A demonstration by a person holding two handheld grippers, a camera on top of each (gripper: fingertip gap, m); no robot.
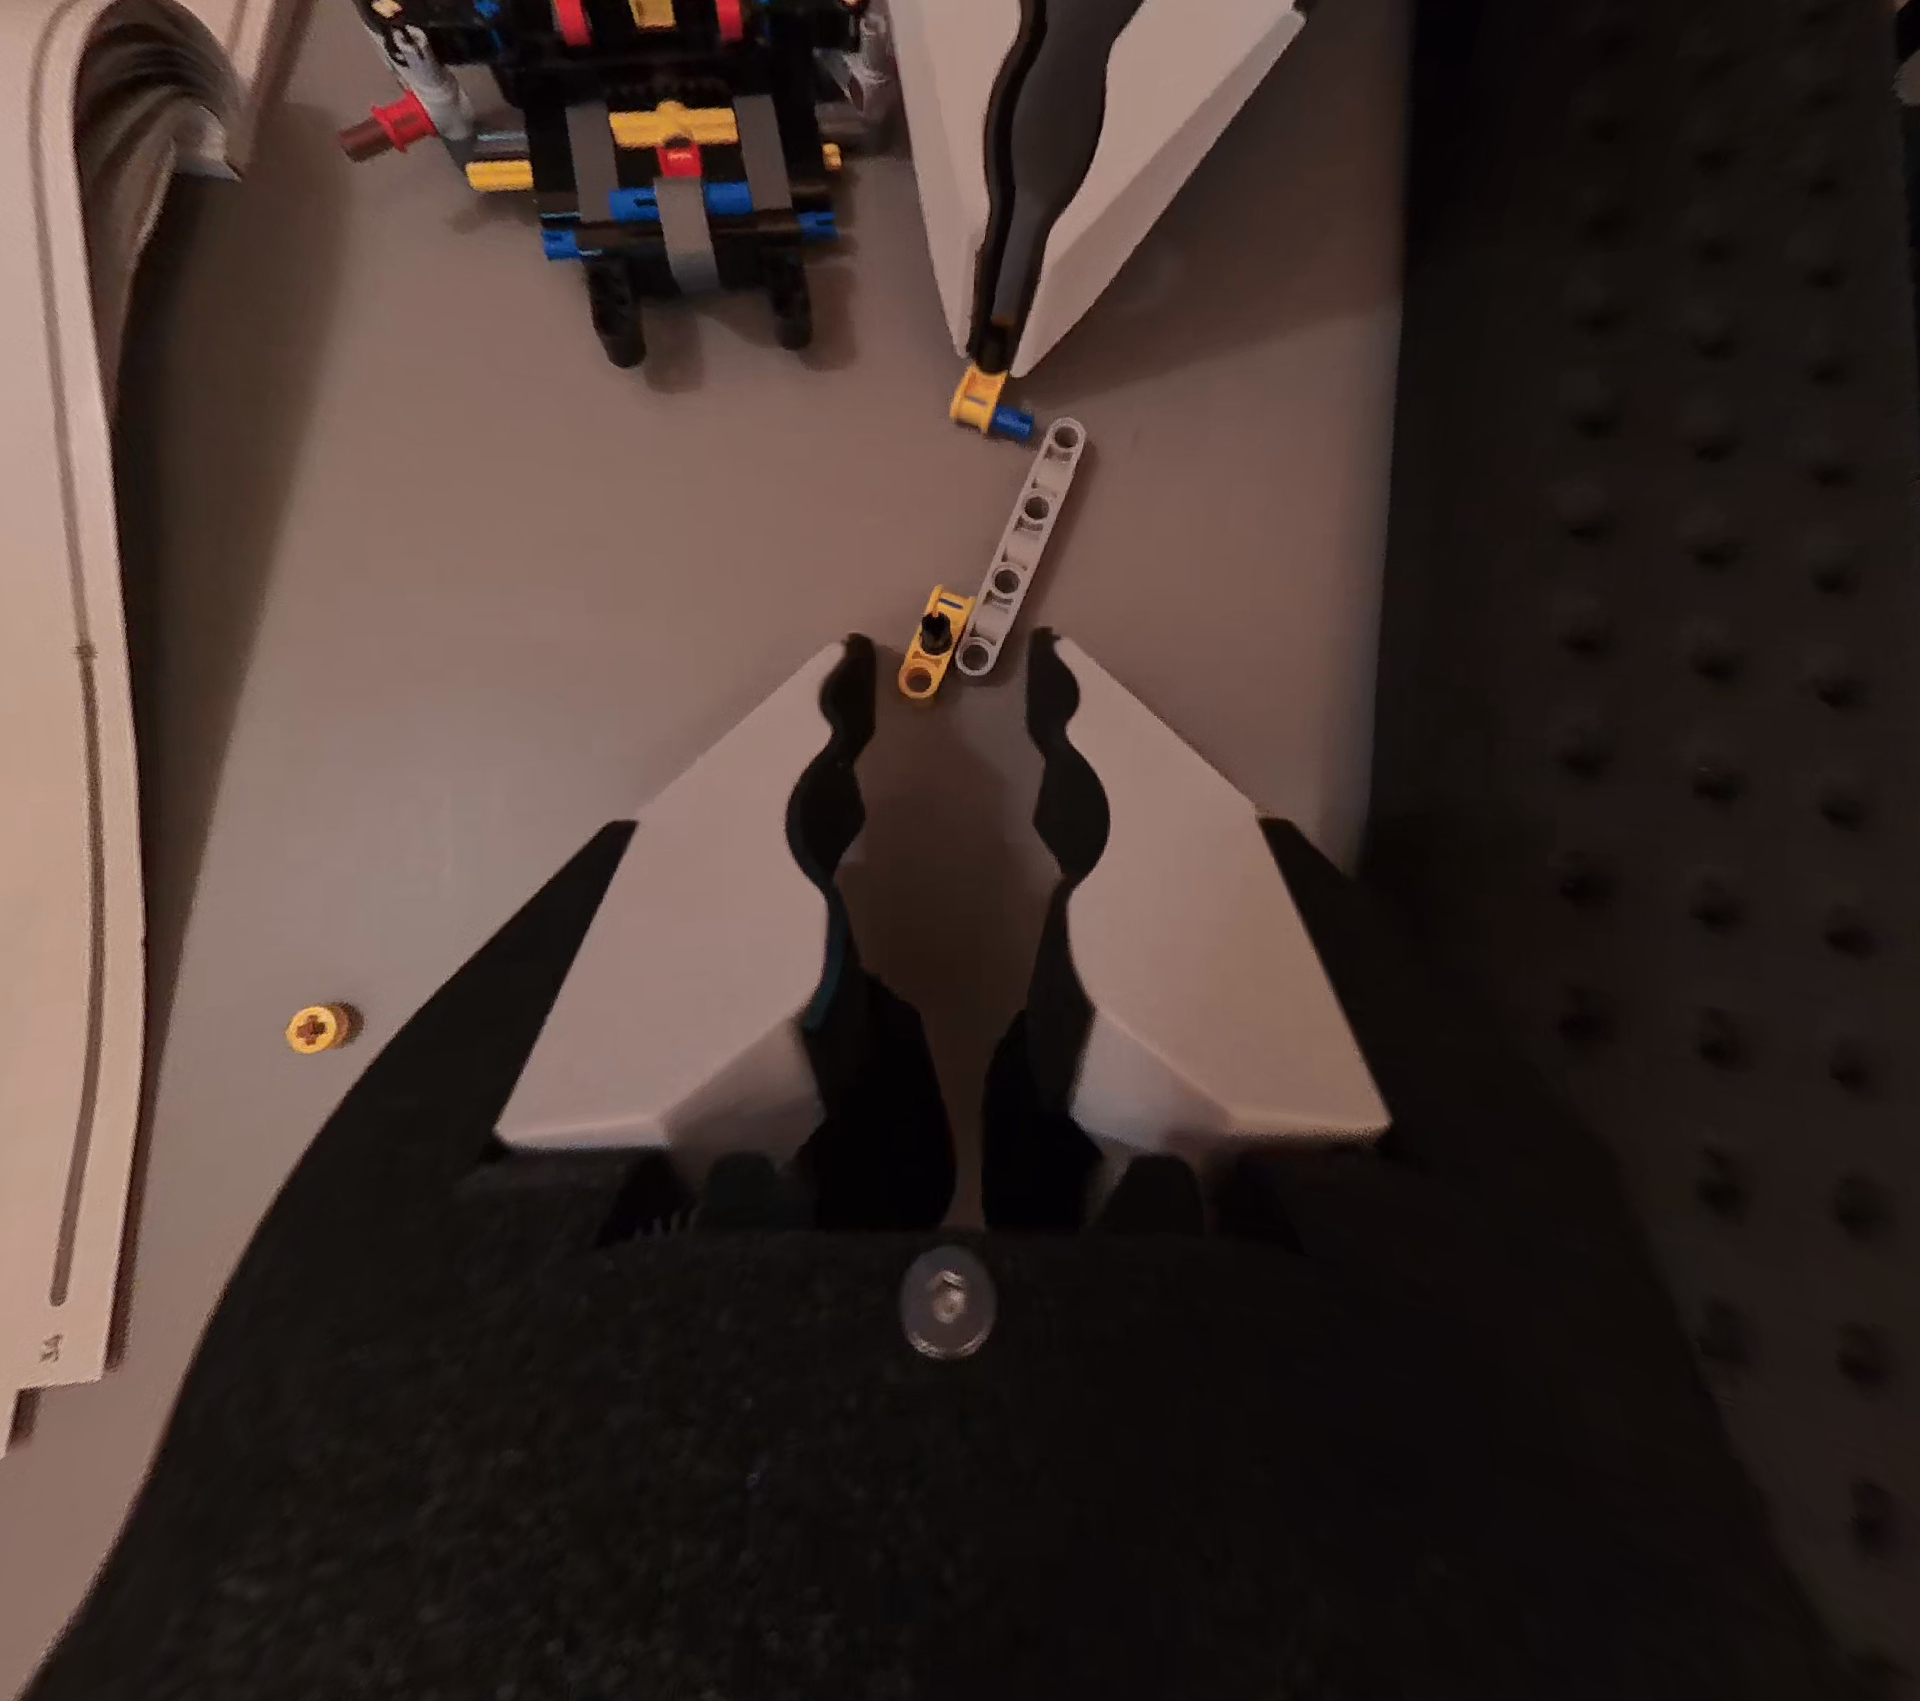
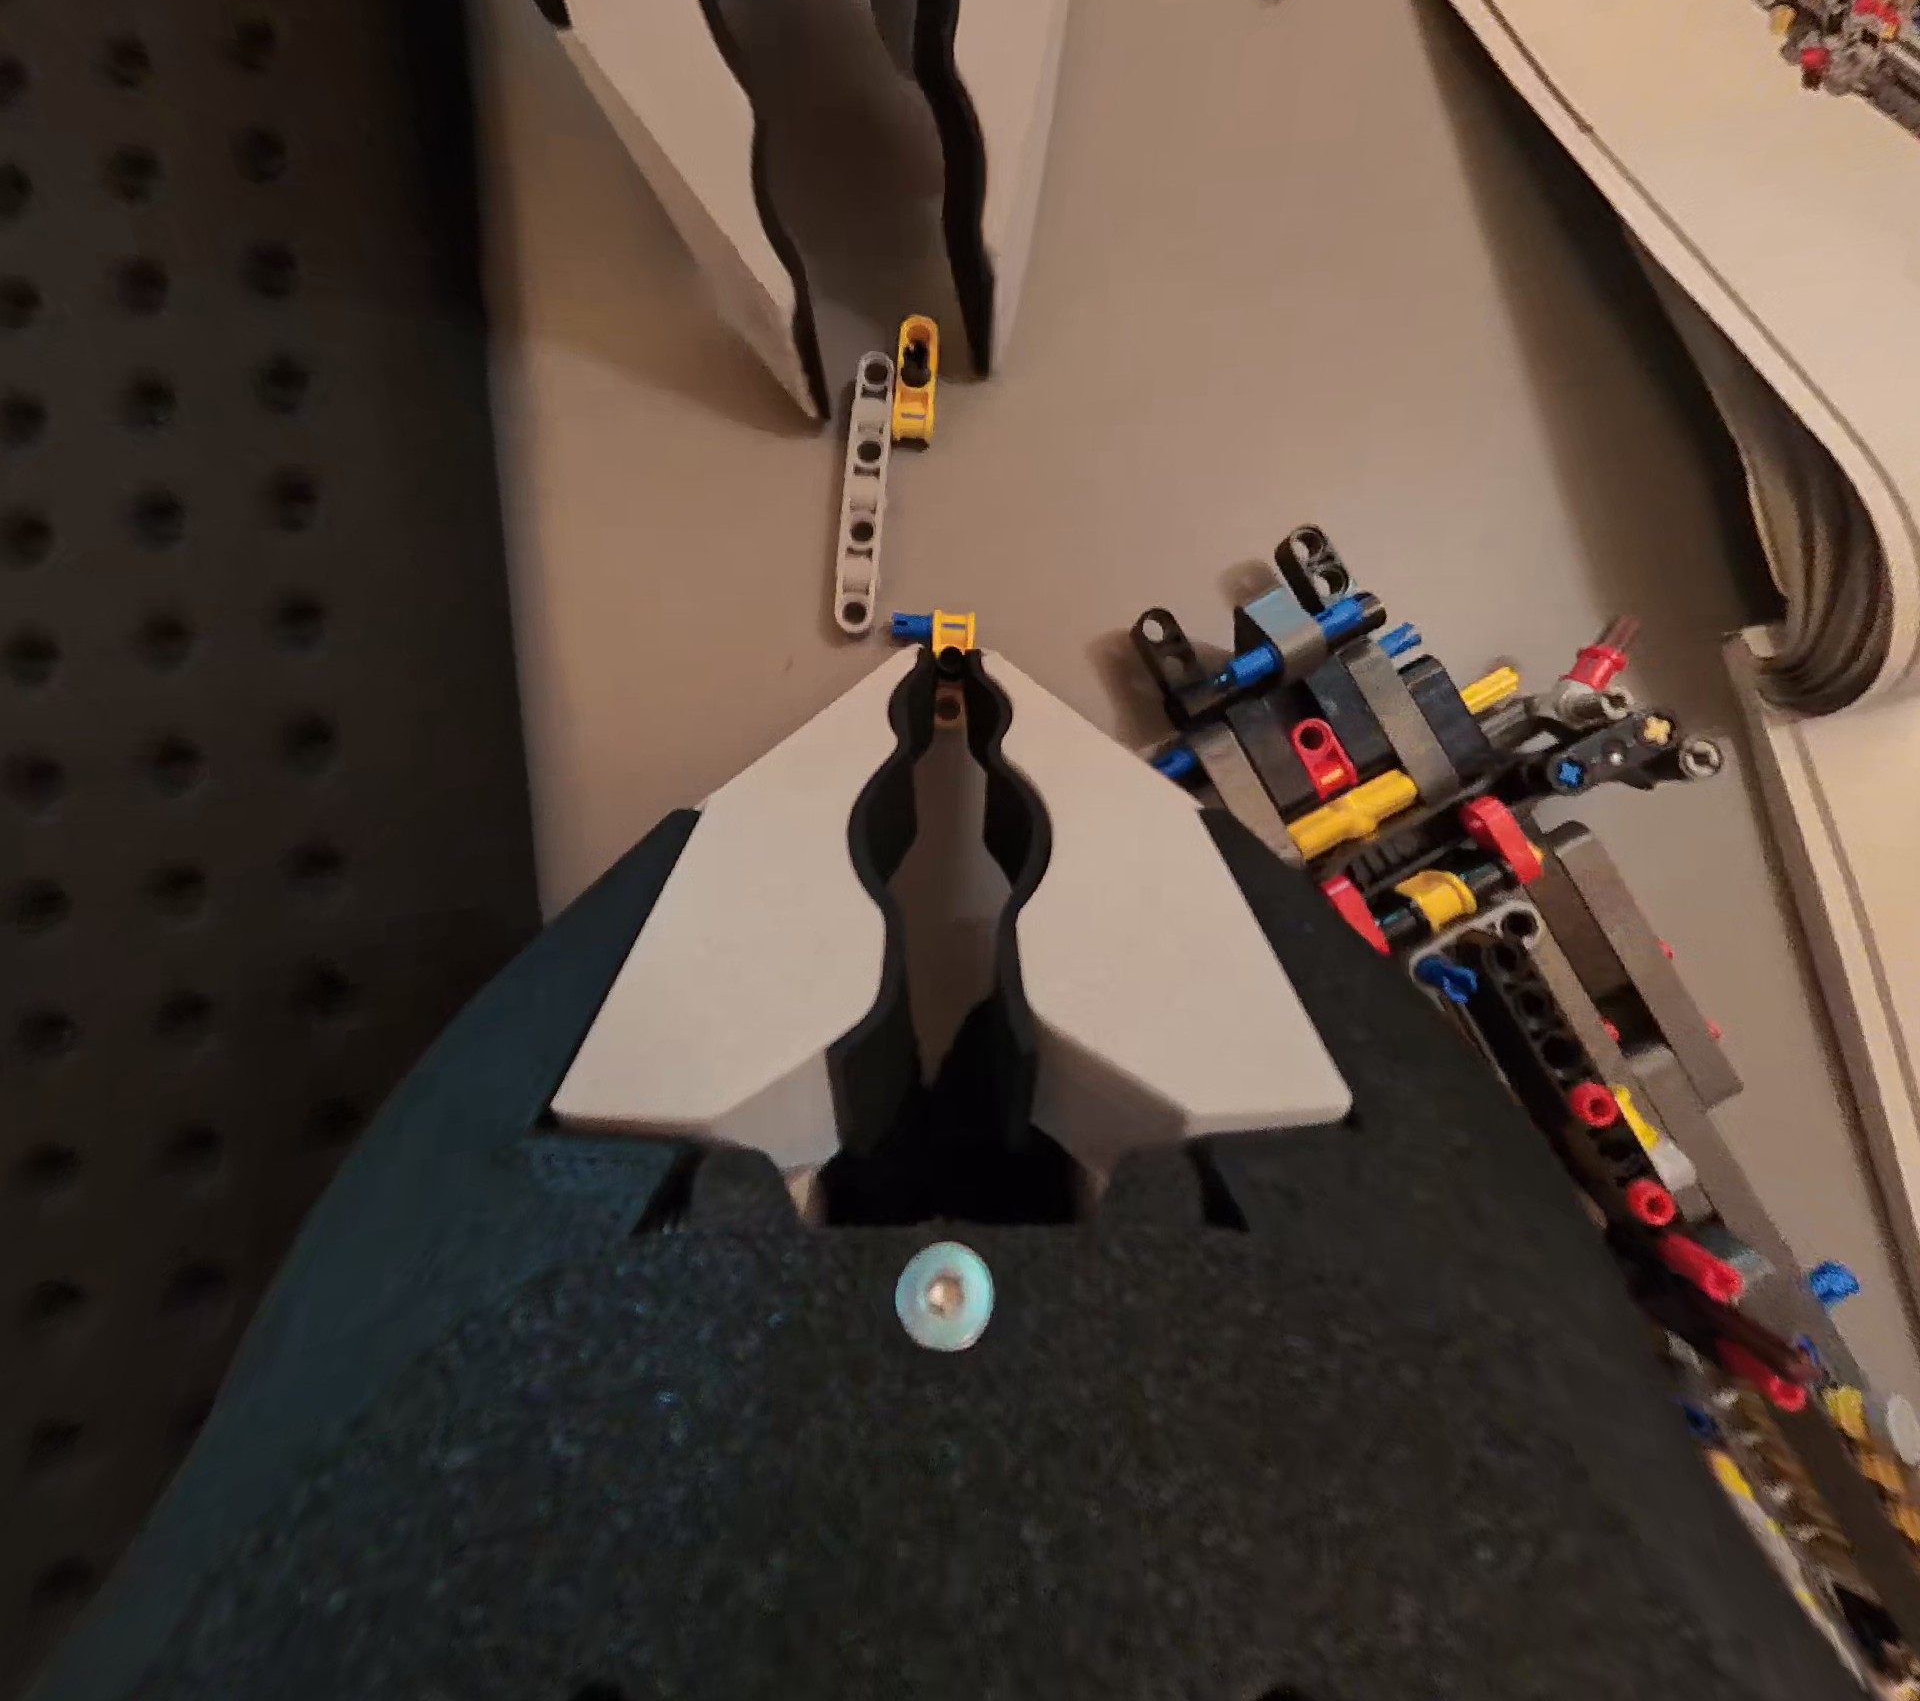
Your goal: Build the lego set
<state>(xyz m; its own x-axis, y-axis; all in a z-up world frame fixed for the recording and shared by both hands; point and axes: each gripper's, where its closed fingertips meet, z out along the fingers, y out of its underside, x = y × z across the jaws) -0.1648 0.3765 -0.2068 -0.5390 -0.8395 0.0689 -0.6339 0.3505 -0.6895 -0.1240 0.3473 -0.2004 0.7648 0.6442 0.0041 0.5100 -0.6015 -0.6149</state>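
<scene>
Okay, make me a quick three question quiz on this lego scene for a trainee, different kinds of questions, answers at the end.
1. True or false: the right gripper is shut on a yellow connector with a blue pin.
2. Multiple choice: the left gripper is A) shut on the grey beam, B) open, with a yellow connector with a black pin just ahead of its fingers, C) gripping the model.
3. Fill in: the grey beam lies flat on the ____ between the two grippers.

Key: 1 true; 2 B; 3 table.
</scene>
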